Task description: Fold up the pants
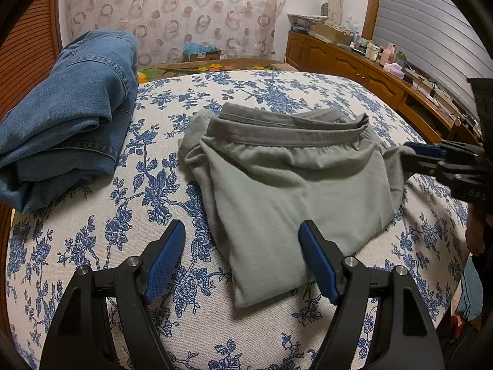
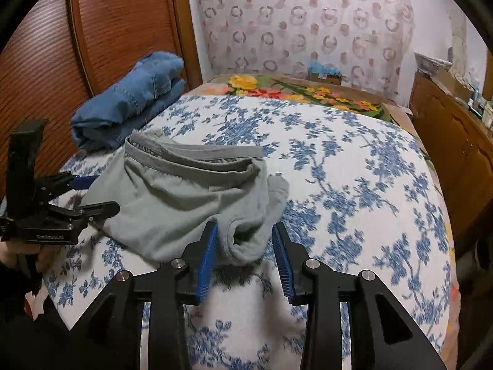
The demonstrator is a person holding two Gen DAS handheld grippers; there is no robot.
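Grey-green pants [image 1: 286,182] lie folded into a compact bundle on the blue-flowered bed cover [image 1: 154,154], waistband on the far side. My left gripper [image 1: 242,257] is open, its jaws straddling the bundle's near corner just above the cloth. In the right wrist view the pants [image 2: 185,197] lie ahead and left. My right gripper [image 2: 245,257] is open, with a bunched corner of the pants between its blue pads [image 2: 206,259], which do not press on it. The right gripper also shows in the left wrist view [image 1: 409,157], at the bundle's right edge. The left gripper shows in the right wrist view [image 2: 92,194].
Folded blue jeans [image 1: 71,114] lie at the bed's far left by the wooden headboard [image 2: 92,30]. A wooden sideboard [image 1: 354,64] with clutter runs along the right. A flowered blanket [image 2: 308,92] lies at the far end.
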